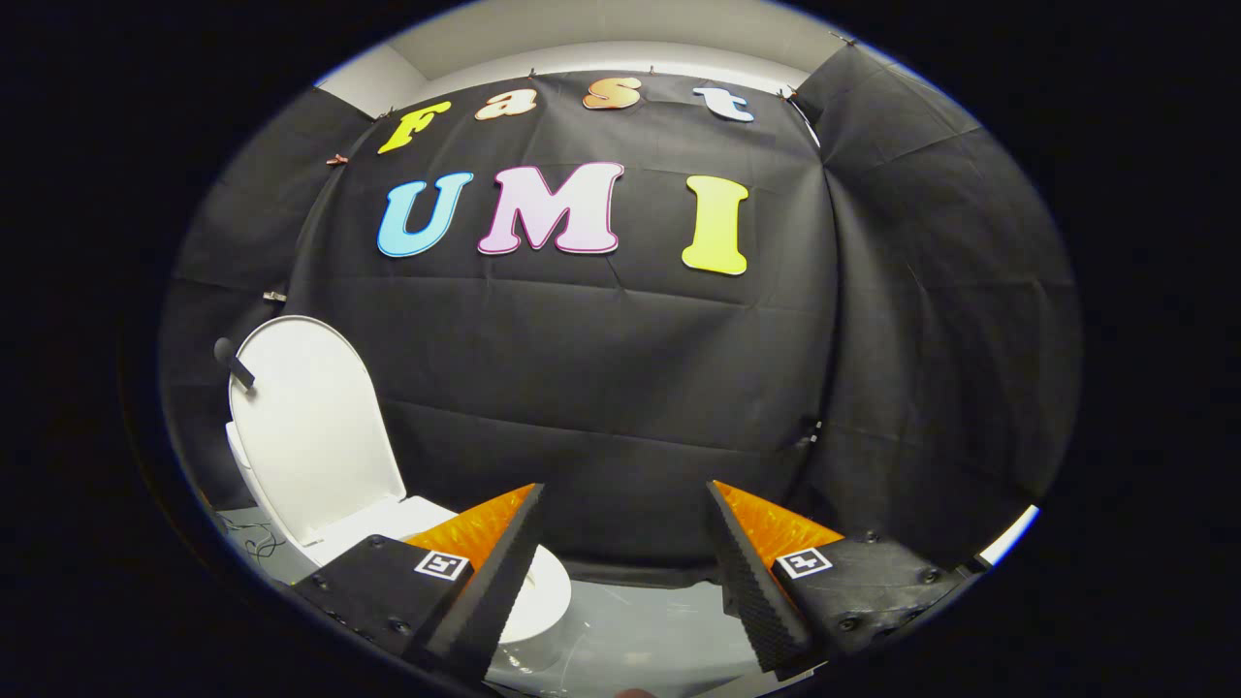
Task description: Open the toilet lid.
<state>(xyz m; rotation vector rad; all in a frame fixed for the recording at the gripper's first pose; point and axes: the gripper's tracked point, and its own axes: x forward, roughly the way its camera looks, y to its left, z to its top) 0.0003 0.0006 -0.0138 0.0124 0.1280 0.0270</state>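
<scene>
Toilet lid [308, 427] is standing raised, leaning back toward the black cloth wall [601, 388], left of and beyond the fingers. Toilet seat [548, 591] is lying partly behind the left finger. Gripper [625, 504] is hanging open, holding nothing, above grey floor [640, 630].

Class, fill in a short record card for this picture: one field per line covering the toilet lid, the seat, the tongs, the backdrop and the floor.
toilet lid: raised, standing upright, white
lid handle: dark knob near the lid's top edge
toilet seat: white, down, partly behind one finger
tongs: open, holding nothing, fingers spread apart, toilet off to one side of them
backdrop: black cloth wall beyond the fingers
floor: grey, glossy
</scene>
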